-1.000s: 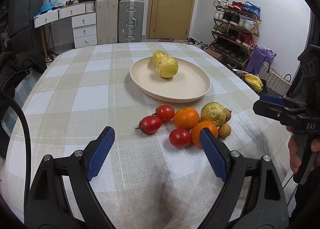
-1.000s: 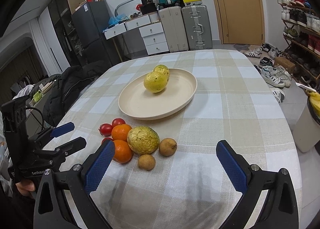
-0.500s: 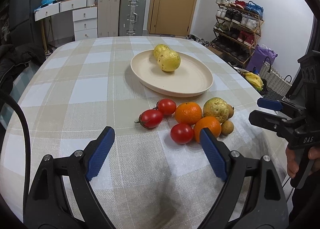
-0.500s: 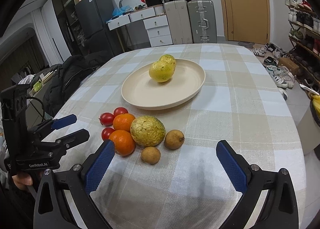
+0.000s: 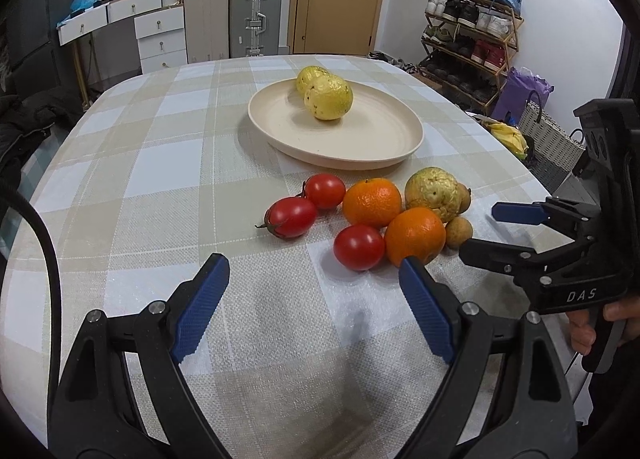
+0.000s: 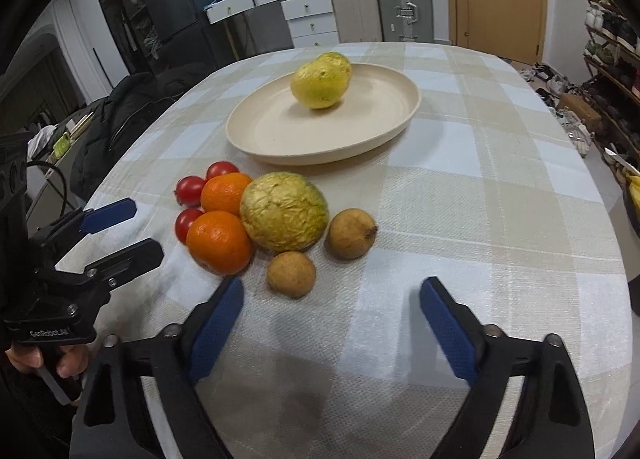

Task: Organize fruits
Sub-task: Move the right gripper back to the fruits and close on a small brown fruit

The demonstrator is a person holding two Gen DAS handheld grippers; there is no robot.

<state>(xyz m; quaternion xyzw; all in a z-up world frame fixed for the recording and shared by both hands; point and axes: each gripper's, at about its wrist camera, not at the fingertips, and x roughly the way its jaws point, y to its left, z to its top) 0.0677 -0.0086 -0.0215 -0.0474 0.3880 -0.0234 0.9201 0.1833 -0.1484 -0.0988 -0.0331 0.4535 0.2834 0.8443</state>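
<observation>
A cream plate (image 5: 372, 139) (image 6: 280, 131) holds two yellow fruits (image 5: 329, 98) (image 6: 320, 85). In front of it lies a cluster: three red tomatoes (image 5: 290, 217), two oranges (image 5: 415, 235) (image 6: 219, 242), a wrinkled yellow-green fruit (image 5: 434, 193) (image 6: 285, 211) and two small brown fruits (image 6: 291, 273). My left gripper (image 5: 314, 295) is open and empty, just short of the nearest tomato (image 5: 359, 247). My right gripper (image 6: 331, 307) is open and empty, just short of the near brown fruit. Each gripper shows in the other's view (image 5: 480, 231) (image 6: 132, 229).
The table has a beige and white checked cloth (image 5: 160, 163) with rounded edges. Beyond it stand suitcases (image 5: 256, 15), white drawers (image 5: 160, 39), a door and a shoe rack (image 5: 468, 43). A dark jacket (image 6: 132, 115) lies by the table's left side.
Both grippers have moved forward and lower toward the fruit cluster, which looks larger now. Both jaws stay open. No fruit has moved.
</observation>
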